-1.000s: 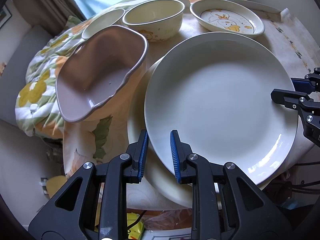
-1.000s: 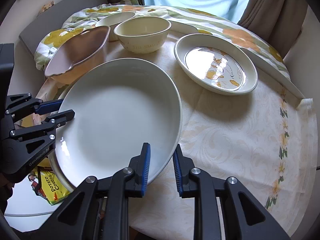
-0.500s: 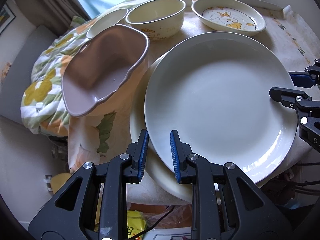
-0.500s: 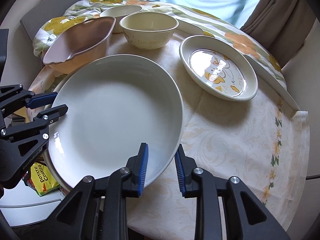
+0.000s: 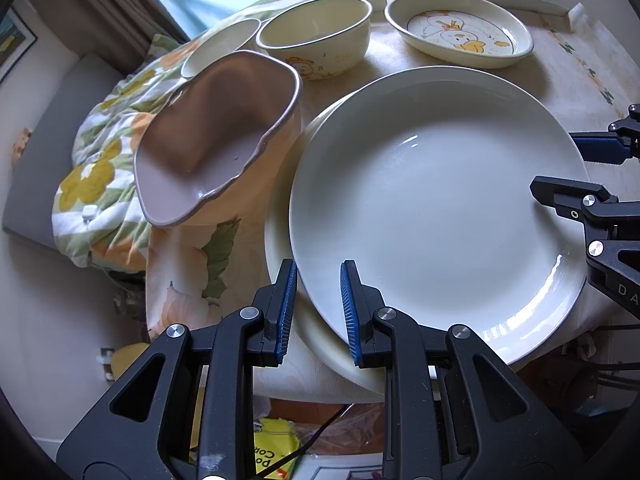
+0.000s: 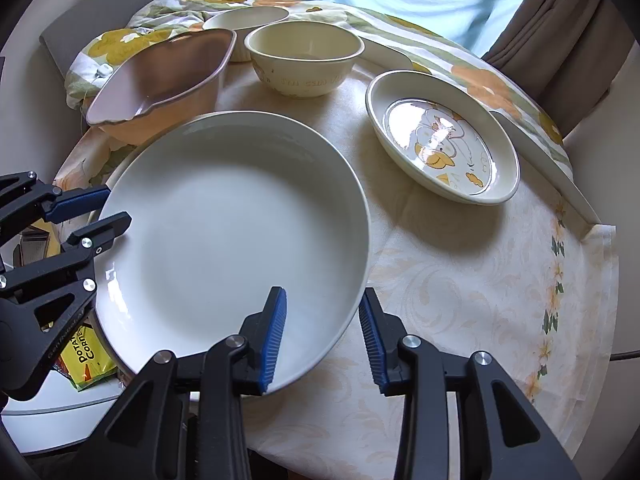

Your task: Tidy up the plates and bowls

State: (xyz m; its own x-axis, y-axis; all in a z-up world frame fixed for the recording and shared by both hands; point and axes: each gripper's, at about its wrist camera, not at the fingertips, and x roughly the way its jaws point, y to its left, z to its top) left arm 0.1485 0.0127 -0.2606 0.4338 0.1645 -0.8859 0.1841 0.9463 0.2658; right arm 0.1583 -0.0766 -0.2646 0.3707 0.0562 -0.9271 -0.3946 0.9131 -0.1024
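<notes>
A large round white ceramic plate (image 5: 436,208) is sitting on top of a second, similar white plate (image 5: 280,216) whose rim is peeking out beneath it, at the near edge of the round table draped in a cream floral tablecloth (image 6: 472,280). The left gripper (image 5: 318,312) is straddling the upper plate's near rim, its blue-padded jaws standing apart with the rim between them; whether the pads are touching the plate I cannot tell. The right gripper (image 6: 322,336) is reaching at the opposite side of the same plate with its jaws spread wide on either side of the rim, one finger over the plate's inside and the other outside above the cloth, not pinching it. Just beyond the big plate, toward the window, a cream round bowl with a printed band (image 6: 304,62) is standing upright, and a smaller pale bowl (image 6: 246,24) is sitting behind it. Beside the big plate, on the left gripper's side, a mauve irregular-rimmed ceramic bowl (image 5: 218,136) is resting, tilted. On the other side of the big plate, a cream shallow dish with a yellow duck drawing (image 6: 442,136) is lying apart from it. Below the table edge near the big plate, a yellow snack packet (image 6: 86,354) is showing.
</notes>
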